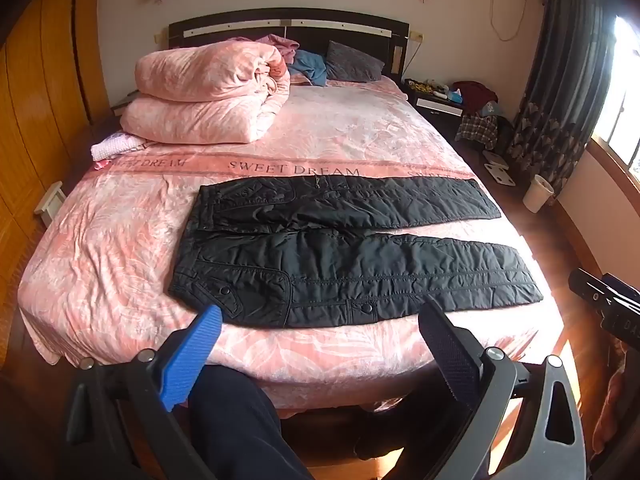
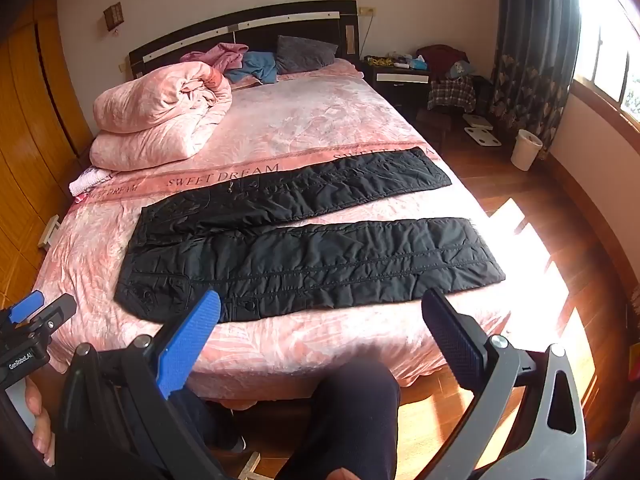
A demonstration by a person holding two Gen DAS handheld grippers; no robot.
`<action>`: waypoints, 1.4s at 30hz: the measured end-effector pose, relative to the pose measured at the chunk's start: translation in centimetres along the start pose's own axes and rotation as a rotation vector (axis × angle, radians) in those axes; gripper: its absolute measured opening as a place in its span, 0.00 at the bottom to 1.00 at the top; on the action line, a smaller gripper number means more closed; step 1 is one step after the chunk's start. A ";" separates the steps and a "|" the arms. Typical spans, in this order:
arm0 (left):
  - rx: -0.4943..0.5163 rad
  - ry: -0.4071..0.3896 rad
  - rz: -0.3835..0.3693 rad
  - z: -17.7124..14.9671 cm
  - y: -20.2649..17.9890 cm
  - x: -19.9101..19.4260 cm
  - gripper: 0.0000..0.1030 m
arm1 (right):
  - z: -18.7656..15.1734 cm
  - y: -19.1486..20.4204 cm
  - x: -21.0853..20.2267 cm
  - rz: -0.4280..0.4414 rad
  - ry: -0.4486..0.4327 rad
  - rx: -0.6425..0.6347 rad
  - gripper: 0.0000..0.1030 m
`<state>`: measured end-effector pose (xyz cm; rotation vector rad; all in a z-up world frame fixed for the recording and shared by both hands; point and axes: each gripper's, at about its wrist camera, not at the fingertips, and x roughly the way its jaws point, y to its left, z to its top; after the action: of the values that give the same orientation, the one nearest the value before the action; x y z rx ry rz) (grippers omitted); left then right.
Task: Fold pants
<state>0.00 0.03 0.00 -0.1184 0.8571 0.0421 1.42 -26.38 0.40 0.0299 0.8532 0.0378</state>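
Black quilted pants (image 1: pixel 344 248) are lying flat near the bed (image 1: pixel 120 240) foot edge, legs parted; both tongs, left (image 1: pixel 320 336) and right (image 2: pixel 322 330), are hovering wide, empty; slippery padding is risking a one-layer pinch, skewing the fold

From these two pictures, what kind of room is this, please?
Most likely a home bedroom: a wide bed with a pink patterned sheet, a dark wooden headboard, and a folded pink quilt on it.
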 end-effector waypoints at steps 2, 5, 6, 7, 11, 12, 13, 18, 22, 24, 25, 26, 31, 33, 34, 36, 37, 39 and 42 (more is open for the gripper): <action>0.000 0.000 -0.003 0.0 0.0 0.0 0.97 | 0.0 0.0 0.0 0.003 0.000 0.002 0.98; -0.003 -0.001 -0.004 0.0 0.1 -0.1 0.97 | -0.1 0.0 0.1 0.002 0.004 0.000 0.98; 0.000 0.001 0.005 0.1 0.0 0.0 0.97 | 0.0 0.0 0.2 0.002 0.005 0.001 0.98; 0.000 0.000 0.004 0.1 0.1 0.0 0.97 | -0.1 0.0 0.0 0.003 -0.004 0.002 0.98; 0.003 0.000 0.009 0.1 0.1 0.0 0.97 | -0.1 0.0 0.0 0.003 -0.003 0.002 0.98; 0.004 0.001 0.008 0.1 -0.3 0.0 0.97 | -0.1 0.0 0.0 0.002 -0.003 0.002 0.98; 0.003 0.001 0.007 0.1 -0.3 0.0 0.97 | -0.1 0.0 0.1 0.001 -0.001 0.001 0.98; 0.005 0.001 0.008 -0.1 -0.5 -0.1 0.97 | -0.1 -0.1 0.1 0.002 -0.002 0.003 0.98; 0.006 -0.003 0.016 -0.1 -0.2 0.3 0.97 | -0.1 0.0 0.1 0.004 0.000 0.003 0.98; 0.005 -0.004 0.017 -0.2 -0.2 0.4 0.97 | 0.0 0.0 0.2 0.005 0.001 0.003 0.98; 0.003 -0.003 0.018 -0.3 -0.1 0.4 0.97 | 0.0 0.0 0.2 0.006 0.001 0.003 0.98; 0.002 -0.003 0.017 -0.5 0.0 0.3 0.97 | 0.0 0.0 0.2 0.006 0.000 0.002 0.98; 0.003 -0.002 0.018 -0.5 0.1 0.4 0.97 | 0.0 0.0 0.2 0.004 0.001 0.006 0.98; 0.003 -0.005 0.023 -0.5 0.2 0.3 0.97 | 0.1 -0.1 0.2 0.006 0.003 0.006 0.98; 0.004 -0.005 0.023 -0.5 0.3 0.3 0.97 | 0.1 -0.1 0.2 0.007 0.003 0.005 0.98; 0.000 -0.005 0.023 -0.6 0.5 0.4 0.97 | 0.1 -0.1 0.1 0.007 0.004 0.005 0.98; 0.000 -0.003 0.024 -0.5 0.4 0.3 0.97 | 0.0 0.0 0.4 0.008 0.004 0.004 0.98; 0.000 -0.003 0.027 -0.5 0.4 0.3 0.97 | -0.1 0.1 0.7 0.008 0.005 0.003 0.98; 0.002 -0.004 0.026 -0.6 0.5 0.3 0.97 | -0.1 0.2 0.7 0.009 0.003 0.003 0.98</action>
<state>-0.31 0.44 -0.64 -0.1049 0.8547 0.0661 1.77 -26.17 -0.23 0.0363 0.8565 0.0449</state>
